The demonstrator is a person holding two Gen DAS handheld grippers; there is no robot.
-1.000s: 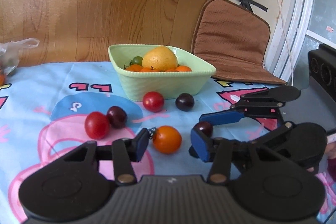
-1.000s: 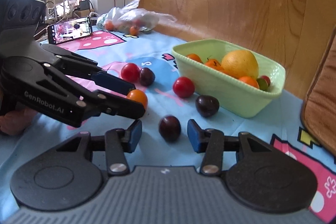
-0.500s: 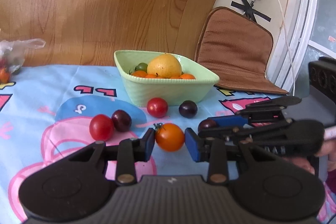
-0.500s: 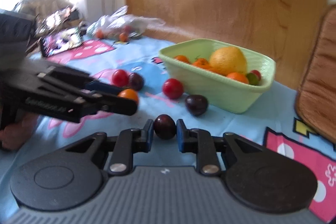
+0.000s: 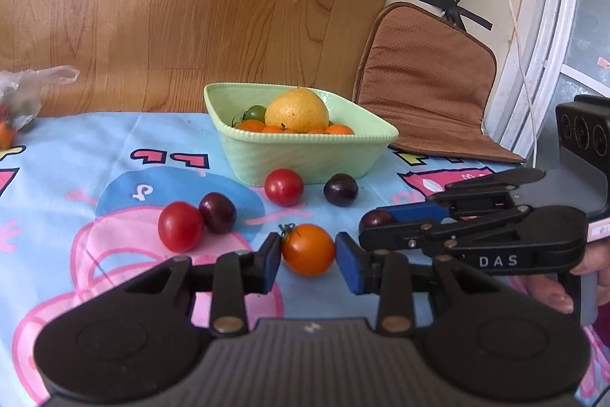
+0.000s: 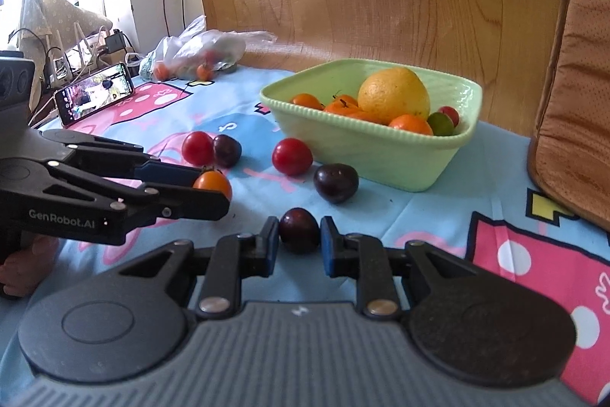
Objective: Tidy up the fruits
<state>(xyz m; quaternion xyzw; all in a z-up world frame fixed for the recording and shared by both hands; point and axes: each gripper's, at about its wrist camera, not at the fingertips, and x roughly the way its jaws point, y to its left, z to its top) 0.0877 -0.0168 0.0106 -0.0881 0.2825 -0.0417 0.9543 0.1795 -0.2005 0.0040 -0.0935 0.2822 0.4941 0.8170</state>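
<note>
Two fruits pinched at once on a cartoon-print tabletop.

Nearest, left gripper [image 5: 308, 260] clamped on an orange tomato [image 5: 308, 249], right gripper [image 6: 298, 242] clamped on a dark plum [image 6: 299, 230], blue fingers [image 6: 271, 243] pressed to each side, both fruits low over the cloth [image 6: 438, 212]. Beyond, two red tomatoes [image 5: 180, 226] and two more plums [image 5: 340, 189] loose on the cloth. Farther back, green bowl [image 5: 305, 155] holding a large yellow citrus [image 5: 297, 111] and small fruits.
</note>
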